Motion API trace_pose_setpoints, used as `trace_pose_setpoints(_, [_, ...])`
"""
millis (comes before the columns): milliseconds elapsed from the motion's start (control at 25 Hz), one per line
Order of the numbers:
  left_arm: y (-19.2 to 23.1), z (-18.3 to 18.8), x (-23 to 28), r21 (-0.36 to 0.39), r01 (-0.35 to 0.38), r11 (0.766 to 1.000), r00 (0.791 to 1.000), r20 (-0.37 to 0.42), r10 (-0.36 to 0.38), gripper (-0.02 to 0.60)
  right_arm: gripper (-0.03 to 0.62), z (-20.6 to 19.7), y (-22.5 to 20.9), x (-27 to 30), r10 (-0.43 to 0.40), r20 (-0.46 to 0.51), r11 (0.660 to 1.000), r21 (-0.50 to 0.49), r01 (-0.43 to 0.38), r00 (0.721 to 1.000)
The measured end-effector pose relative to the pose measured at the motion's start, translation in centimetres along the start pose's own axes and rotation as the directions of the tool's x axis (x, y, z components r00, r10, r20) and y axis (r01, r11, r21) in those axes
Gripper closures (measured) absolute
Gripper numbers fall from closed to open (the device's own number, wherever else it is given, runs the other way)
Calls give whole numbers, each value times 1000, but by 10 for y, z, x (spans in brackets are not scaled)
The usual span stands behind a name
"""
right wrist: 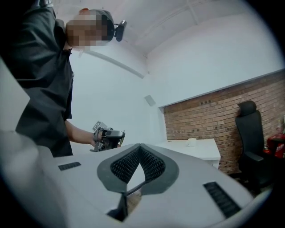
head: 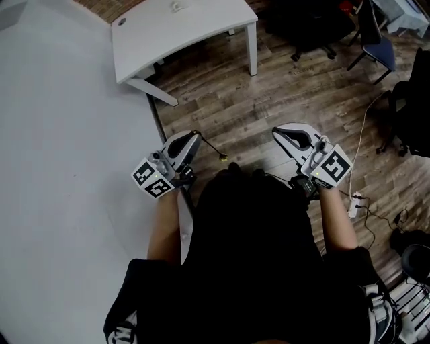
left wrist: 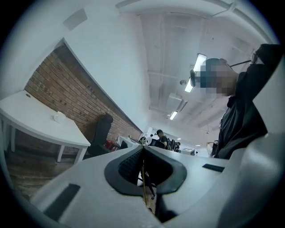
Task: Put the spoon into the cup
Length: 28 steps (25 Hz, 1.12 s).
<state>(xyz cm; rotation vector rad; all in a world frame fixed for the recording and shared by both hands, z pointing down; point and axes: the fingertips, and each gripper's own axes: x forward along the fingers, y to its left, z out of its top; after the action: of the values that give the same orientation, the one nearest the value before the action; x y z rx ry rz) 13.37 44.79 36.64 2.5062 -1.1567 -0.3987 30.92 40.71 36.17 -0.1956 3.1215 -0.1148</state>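
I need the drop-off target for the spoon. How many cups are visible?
1: a small white cup on the white table beside the brick wall, away from the left gripper holding the thin dark-stemmed spoon. Others may be hidden.

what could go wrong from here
The thin spoon is pinched only at one end by the left gripper, so it may swivel or slip out on the way. The cup sits far off on the white table, and the power strip on the floor could trip the person.
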Motion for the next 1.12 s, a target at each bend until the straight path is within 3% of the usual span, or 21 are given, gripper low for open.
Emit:
trace_pose_setpoints(280, [1, -3, -3, -8, -16, 1000, 1000, -14, 16, 565, 588, -7, 1, -1, -4, 25, 1000, 9, 4, 1000])
trace_pose_setpoints(400, [-4, -8, -6, -11, -36, 999, 999, -23, 35, 565, 588, -24, 6, -10, -23, -45, 1000, -10, 22, 999])
trace_pose_setpoints(640, [1, -24, -6, -58, -62, 996, 997, -49, 59, 565, 588, -42, 3, -2, -13, -55, 998, 67, 17, 998])
trace_pose_setpoints(880, [37, -36, 4, -113, -65, 991, 995, -84, 56, 565, 588, -49, -20, 22, -27, -84, 996, 86, 34, 996])
trace_pose_setpoints(1120, [76, 0, 28, -117, -50, 992, 999, -5, 50, 565, 588, -56, -53, 45, 6, -144, 994, 110, 10, 989])
